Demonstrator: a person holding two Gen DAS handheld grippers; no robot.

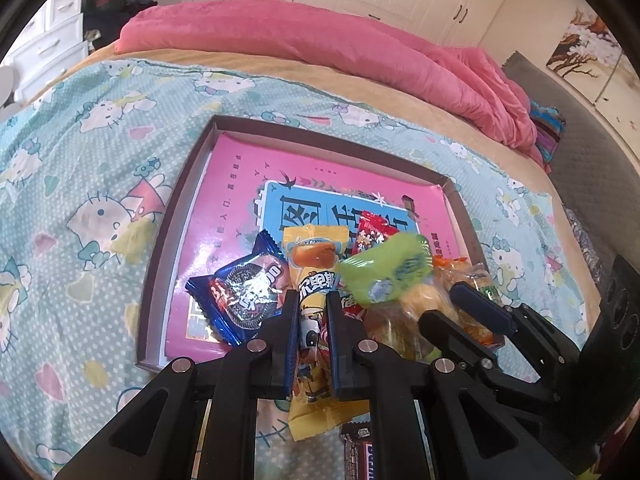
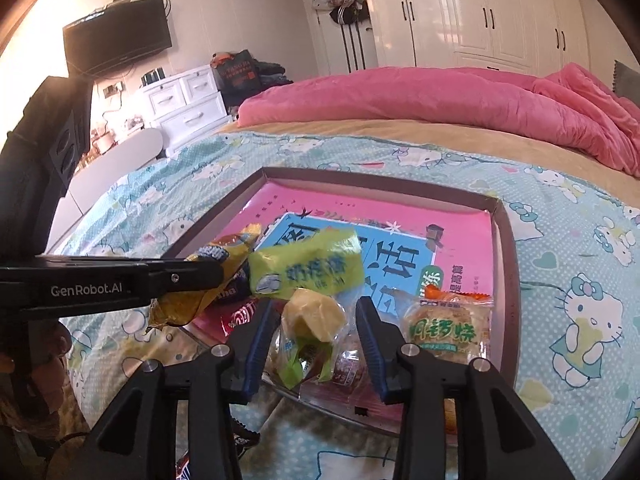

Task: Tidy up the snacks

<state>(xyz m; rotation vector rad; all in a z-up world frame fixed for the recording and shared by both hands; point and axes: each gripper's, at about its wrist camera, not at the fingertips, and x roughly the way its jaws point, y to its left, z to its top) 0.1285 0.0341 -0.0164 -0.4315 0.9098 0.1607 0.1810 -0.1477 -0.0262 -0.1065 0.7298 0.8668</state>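
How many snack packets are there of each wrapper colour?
Blue cookie packet: 1
Yellow packet, gripped by the left fingers: 1
Green packet: 1
Red packets: 2
Clear packets, cake, pastry, brown: 3
Dark bar: 1
Total: 9 visible; the pile may hide more.

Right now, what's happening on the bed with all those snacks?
A person is sorting snacks into a shallow box on the bed. The left tongs are shut on a long yellow snack packet at the box's near edge. The right tongs stand open around a clear-wrapped yellow cake, with a green packet just beyond.
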